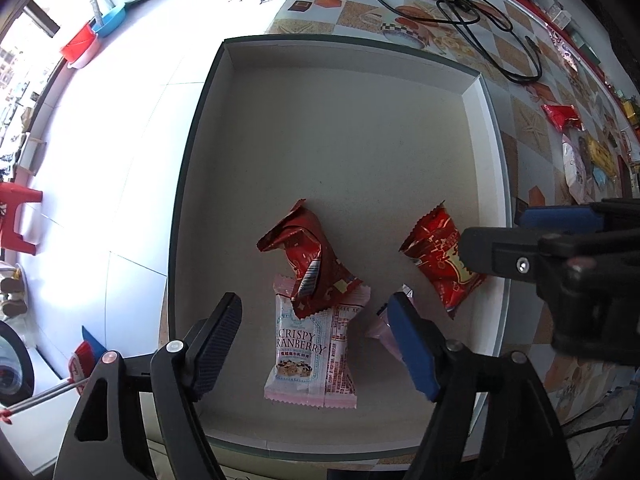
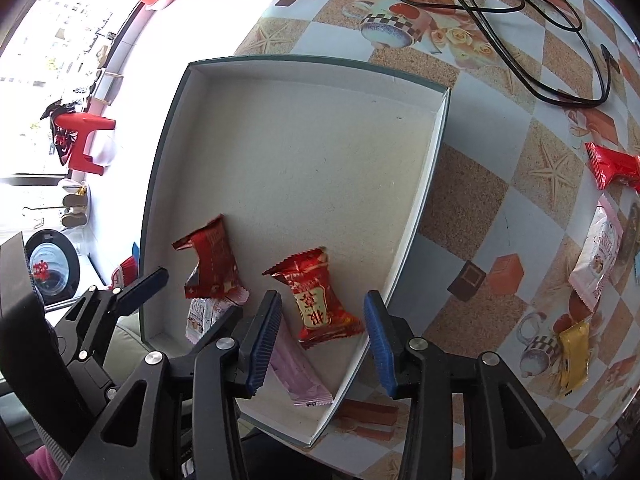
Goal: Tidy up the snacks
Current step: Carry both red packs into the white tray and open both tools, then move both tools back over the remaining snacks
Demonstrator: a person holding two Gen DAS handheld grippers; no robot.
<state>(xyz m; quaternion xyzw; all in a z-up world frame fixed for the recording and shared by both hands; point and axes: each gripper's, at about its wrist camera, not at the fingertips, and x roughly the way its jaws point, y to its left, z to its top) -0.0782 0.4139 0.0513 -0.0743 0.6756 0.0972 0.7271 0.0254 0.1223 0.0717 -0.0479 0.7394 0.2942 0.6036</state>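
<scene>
A: How much of the sorting can be judged done?

B: 4 packets are seen inside the shallow box [image 2: 424, 184]; a crumpled dark-red packet [image 1: 310, 256] is lying partly on a pink cranberry packet [image 1: 310, 360], a red-and-gold packet [image 2: 320, 300] is lying near the right wall, and a lilac packet [image 2: 298, 372] is lying at the near edge.

A: And what is left?

B: At least 3 snacks are left out on the patterned table [image 2: 460, 208]: a red one [image 2: 612, 168], a second pink cranberry one [image 2: 596, 264] and a yellow one [image 2: 574, 356]; so the job is judged roughly half done.

A: How are the grippers held?

B: The left gripper [image 1: 316, 344] is held above the cranberry packet with its jaws spread and nothing pressed between them; the right gripper [image 2: 322, 336] is held over the red-and-gold packet, jaws likewise apart, and no pad is seen touching the wrapper.

A: What cannot be made out?

B: The lilac packet is half covered by a blue pad [image 1: 412, 344] in the left view; part of the red-and-gold packet is covered there by the right gripper's arm; the heap of snacks at the table's far right is squeezed by the lens, so its count cannot be told; a black cable [image 2: 520, 12] is cut off at the top.
</scene>
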